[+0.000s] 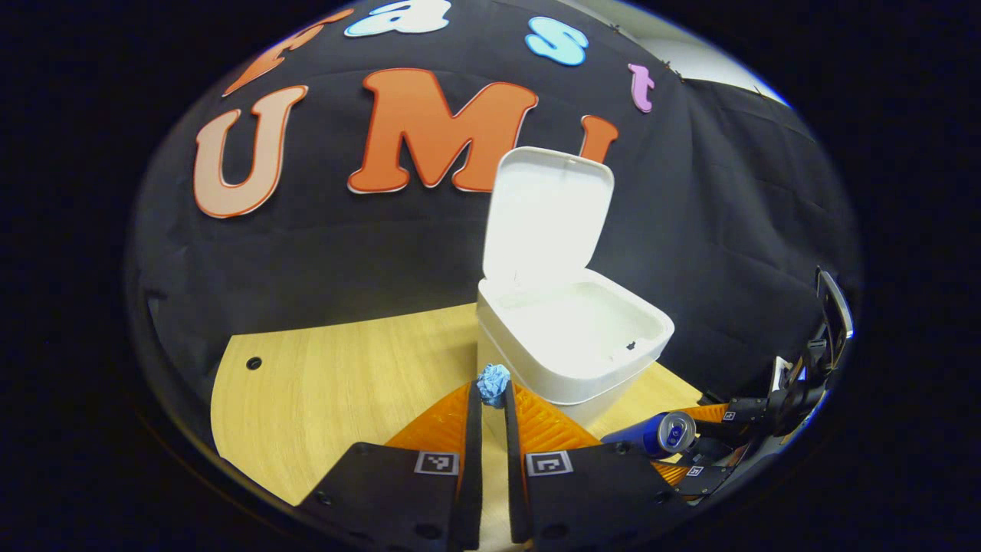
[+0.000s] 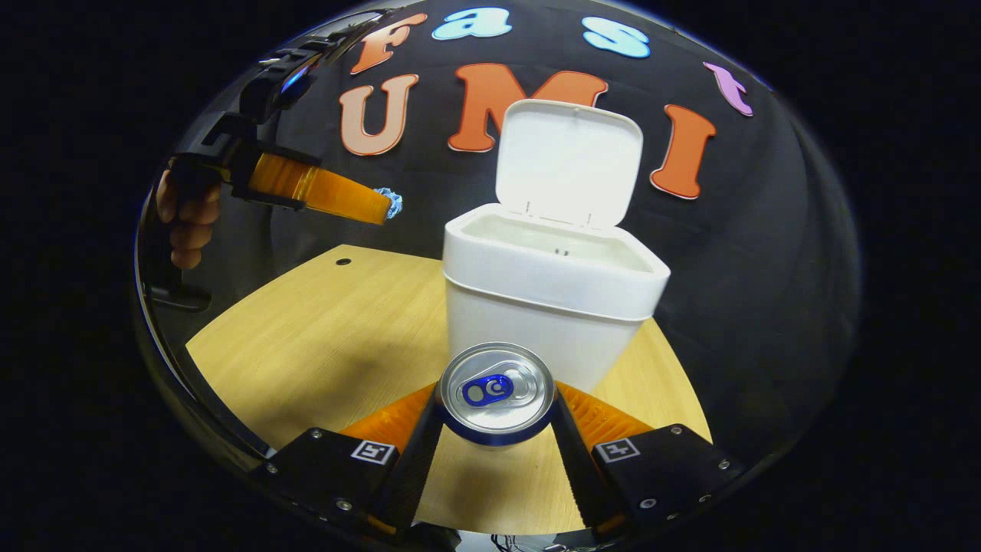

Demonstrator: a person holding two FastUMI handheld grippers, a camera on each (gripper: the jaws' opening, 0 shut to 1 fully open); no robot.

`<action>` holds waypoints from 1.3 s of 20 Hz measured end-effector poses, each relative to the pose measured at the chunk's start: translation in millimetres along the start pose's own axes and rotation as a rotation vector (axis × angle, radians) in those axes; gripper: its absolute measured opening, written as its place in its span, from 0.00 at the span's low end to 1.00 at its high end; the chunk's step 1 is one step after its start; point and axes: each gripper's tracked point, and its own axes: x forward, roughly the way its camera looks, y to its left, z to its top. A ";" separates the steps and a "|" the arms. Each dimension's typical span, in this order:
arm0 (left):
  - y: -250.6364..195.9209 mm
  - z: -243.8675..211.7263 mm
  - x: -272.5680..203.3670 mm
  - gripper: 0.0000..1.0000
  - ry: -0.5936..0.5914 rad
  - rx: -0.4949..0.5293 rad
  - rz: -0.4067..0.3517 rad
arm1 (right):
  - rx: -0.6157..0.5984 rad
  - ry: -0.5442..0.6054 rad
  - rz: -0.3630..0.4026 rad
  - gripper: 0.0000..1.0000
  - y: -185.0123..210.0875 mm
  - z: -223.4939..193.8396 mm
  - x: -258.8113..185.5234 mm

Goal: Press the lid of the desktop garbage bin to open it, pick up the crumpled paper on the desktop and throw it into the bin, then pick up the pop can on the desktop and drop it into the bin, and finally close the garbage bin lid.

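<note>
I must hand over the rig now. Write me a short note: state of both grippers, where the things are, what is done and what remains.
Left gripper: shut on the crumpled blue paper, held in the air short of the bin.
Right gripper: shut on the pop can, in front of the bin.
Desktop garbage bin: on the wooden desktop, its lid standing open.
Done: lid opened, paper and can both picked up.
Left: drop the paper into the bin, then the can, then close the lid.
</note>
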 end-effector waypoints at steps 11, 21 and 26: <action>-62.7 25.6 36.0 0.18 -0.029 0.082 -0.142 | 0.015 -0.050 -0.161 0.80 -55.3 15.7 -33.7; -71.3 9.5 51.1 0.19 0.013 0.156 -0.158 | 0.046 -0.066 -0.261 0.80 -85.6 34.4 -55.6; -69.0 6.2 45.6 0.27 0.015 0.176 -0.155 | 0.044 -0.121 -0.275 0.80 -102.5 66.0 -54.1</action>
